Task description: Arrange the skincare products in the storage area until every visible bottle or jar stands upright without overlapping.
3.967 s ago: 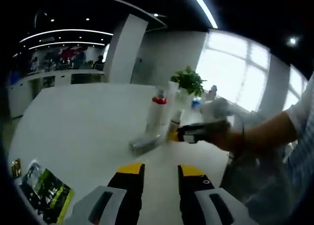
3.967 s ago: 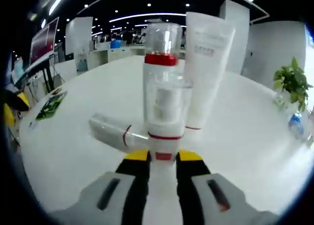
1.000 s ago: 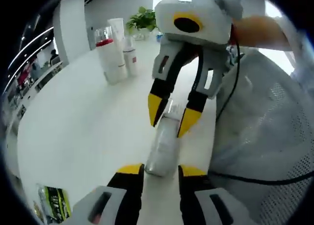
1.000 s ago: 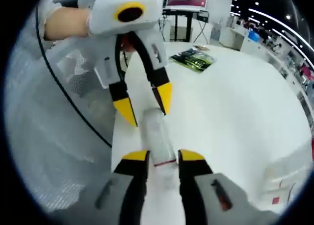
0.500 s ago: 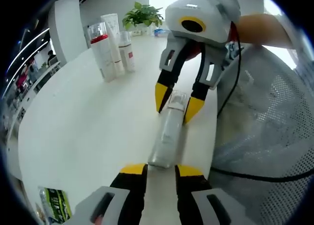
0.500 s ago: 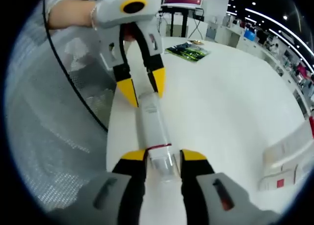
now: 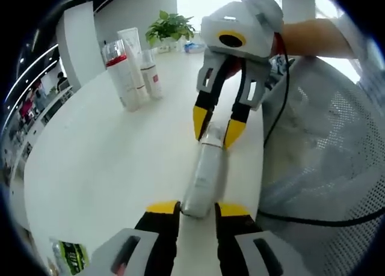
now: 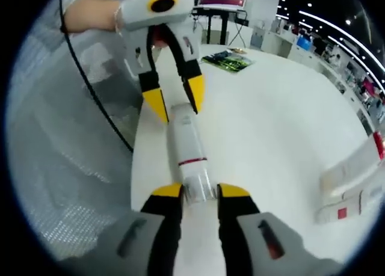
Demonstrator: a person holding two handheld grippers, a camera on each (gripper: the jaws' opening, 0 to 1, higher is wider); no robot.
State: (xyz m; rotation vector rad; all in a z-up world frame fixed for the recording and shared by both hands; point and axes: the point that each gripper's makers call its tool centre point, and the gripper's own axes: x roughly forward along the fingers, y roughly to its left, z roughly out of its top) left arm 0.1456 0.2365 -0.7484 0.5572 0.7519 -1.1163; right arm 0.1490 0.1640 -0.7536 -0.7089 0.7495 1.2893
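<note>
A pale translucent bottle (image 7: pixel 206 171) with a thin red ring and clear cap (image 8: pixel 187 148) lies on its side along the white table's (image 7: pixel 90 162) near edge. My left gripper (image 7: pixel 197 211) is shut on its base end. My right gripper (image 8: pixel 198 193) is shut on its capped end. In the left gripper view, the right gripper (image 7: pixel 214 127) reaches in from the top, yellow tips flanking the cap. The left gripper (image 8: pixel 177 103) shows likewise in the right gripper view. Far back stand a red-capped bottle (image 7: pixel 120 77), a white tube (image 7: pixel 131 44) and a small bottle (image 7: pixel 151 73), all upright.
A grey mesh chair (image 7: pixel 319 162) sits right beside the table edge, with a black cable across it. A green packet (image 8: pixel 231 61) lies further along the table. A potted plant (image 7: pixel 169 26) stands behind the upright products.
Over the last second both grippers' tips have drawn in against the lying bottle's two ends. Four seconds ago my right gripper held the red-capped bottle by the group.
</note>
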